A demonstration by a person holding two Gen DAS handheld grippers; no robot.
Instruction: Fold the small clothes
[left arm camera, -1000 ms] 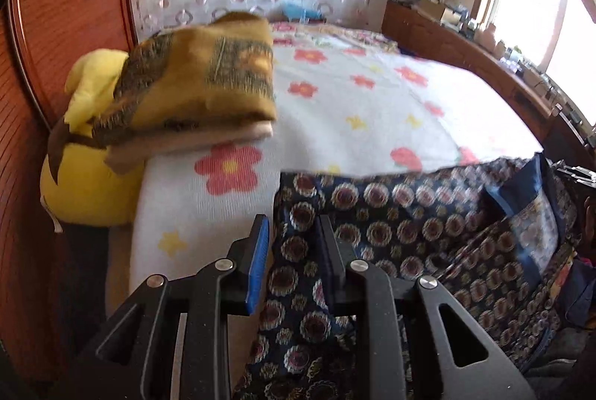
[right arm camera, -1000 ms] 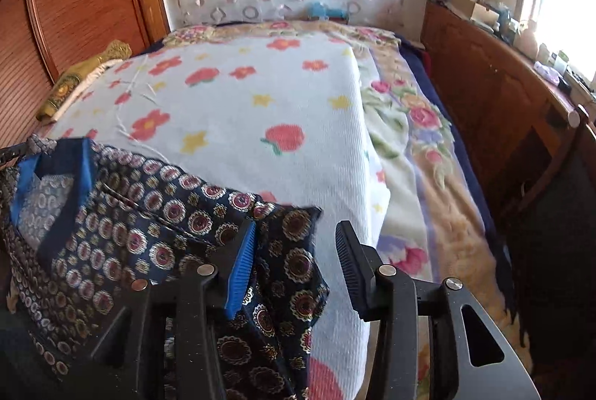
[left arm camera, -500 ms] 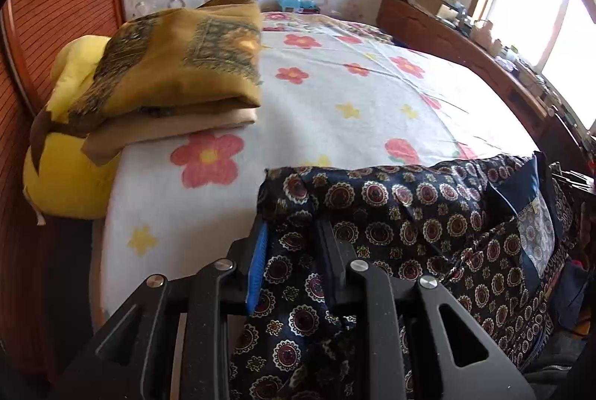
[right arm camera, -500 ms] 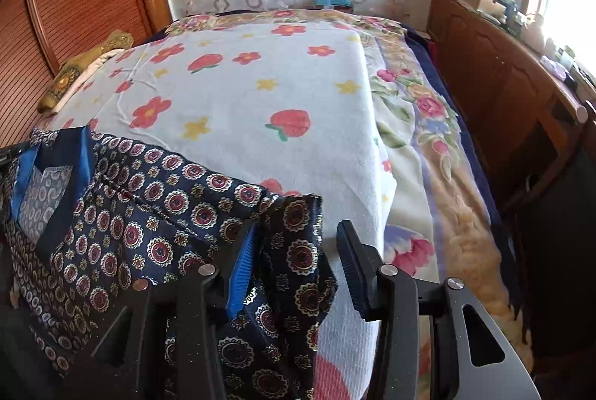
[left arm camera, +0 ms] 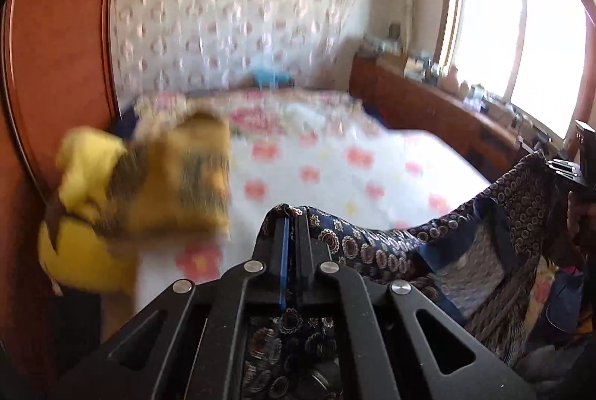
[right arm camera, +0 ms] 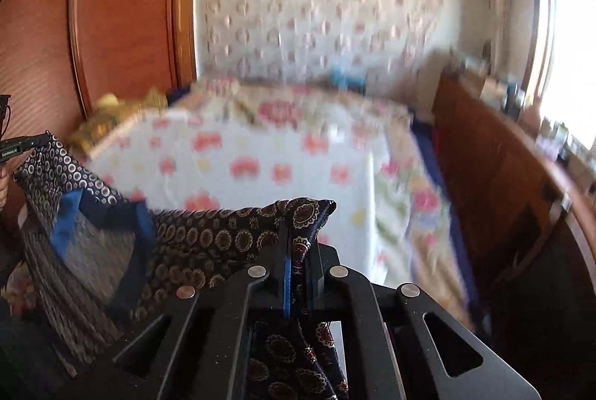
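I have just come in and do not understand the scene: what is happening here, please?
A person is folding clothes at a bed. The left gripper and the right gripper each have jaws shut on one corner of a dark navy garment with round medallion print, stretched between them, above the white flowered blanket. A folded mustard cloth lies at the bed's left edge.

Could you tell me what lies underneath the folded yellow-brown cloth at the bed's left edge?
Below the folded yellow-brown cloth a yellow plush toy shows, beside the flowered bedspread. Motion blur and the cloth hide whatever else lies beneath.
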